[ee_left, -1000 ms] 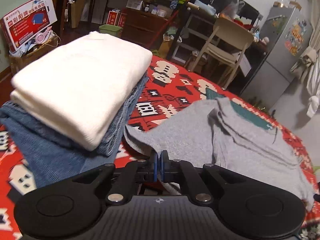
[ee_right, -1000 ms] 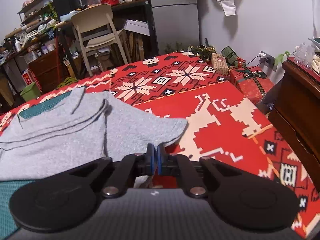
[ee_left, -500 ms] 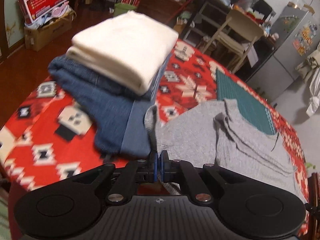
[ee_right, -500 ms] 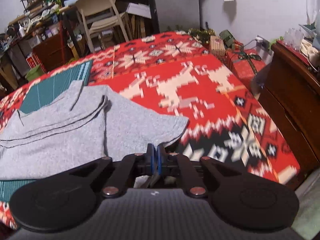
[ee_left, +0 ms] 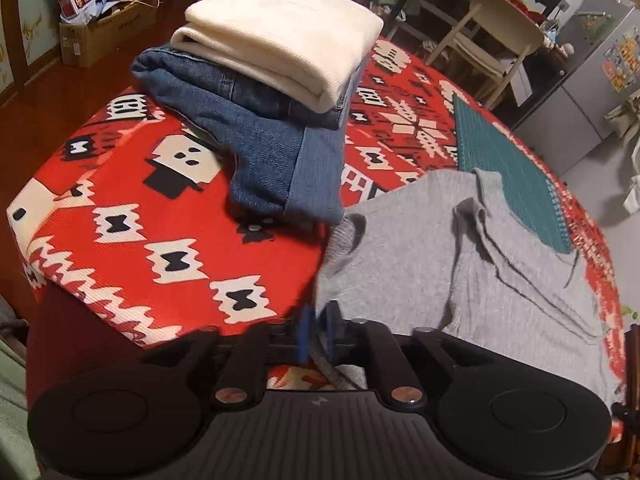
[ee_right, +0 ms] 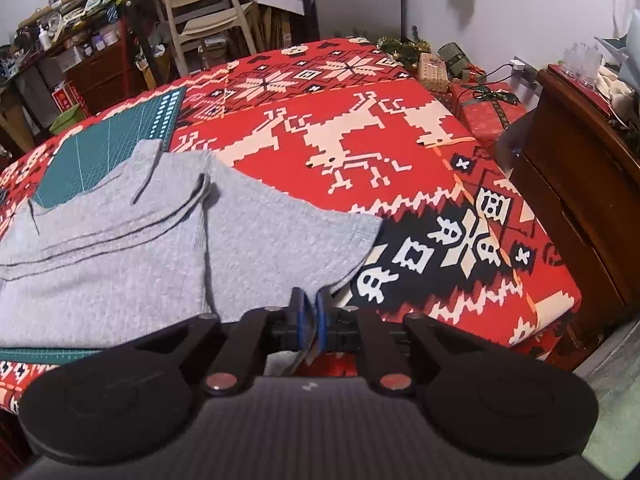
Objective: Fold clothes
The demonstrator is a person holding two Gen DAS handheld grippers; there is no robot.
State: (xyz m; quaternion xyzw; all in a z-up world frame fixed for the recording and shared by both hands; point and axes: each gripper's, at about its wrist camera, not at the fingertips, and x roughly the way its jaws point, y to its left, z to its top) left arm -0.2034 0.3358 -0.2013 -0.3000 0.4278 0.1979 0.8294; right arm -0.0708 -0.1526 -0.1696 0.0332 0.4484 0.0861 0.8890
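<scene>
Grey shirt (ee_left: 420,248) lying part-folded on red patterned table cover (ee_left: 132,216), left gripper (ee_left: 318,332) and right gripper (ee_right: 308,320) each pinching near hem. Cream sweater (ee_left: 288,36) and jeans (ee_left: 276,140) sitting folded, stacked far left; grey shirt's fold remaining.

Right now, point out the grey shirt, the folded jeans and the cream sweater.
grey shirt (ee_right: 120,264): right wrist view, flat body panel.
folded jeans (ee_left: 276,160): left wrist view, lower leg.
cream sweater (ee_left: 280,28): left wrist view, top face.
</scene>
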